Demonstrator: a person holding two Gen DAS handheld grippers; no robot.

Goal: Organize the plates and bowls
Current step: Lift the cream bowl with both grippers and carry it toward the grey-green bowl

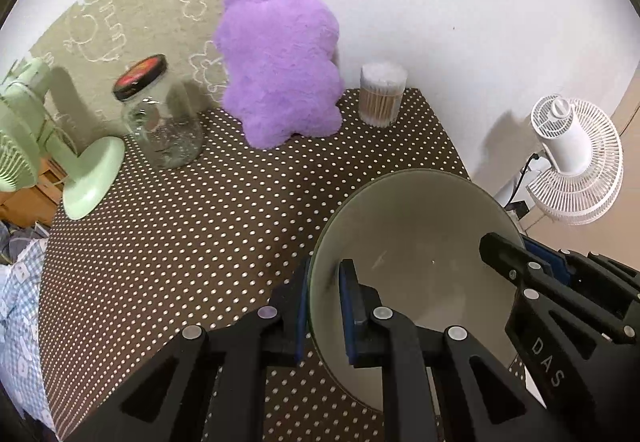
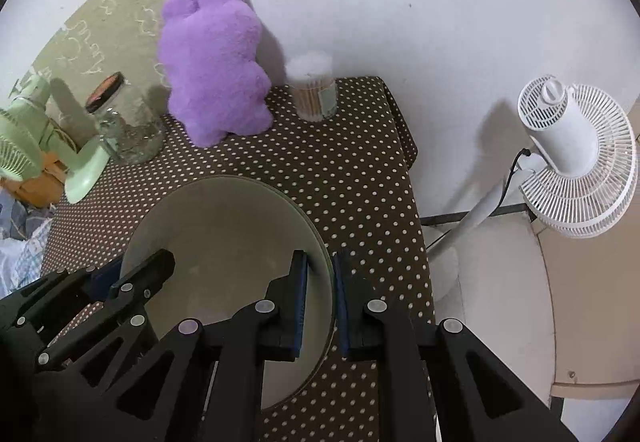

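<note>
Both tongs straddle the bowl rim.
Left tongs (image 1: 324,306) and right tongs (image 2: 320,306) sit narrow around opposite edges of the bowl (image 1: 416,242), lower frame, on the dotted surface (image 1: 200,222).

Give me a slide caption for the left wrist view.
Left gripper and right gripper clamp opposite rims of a pale bowl above the polka-dot tablecloth.
</note>
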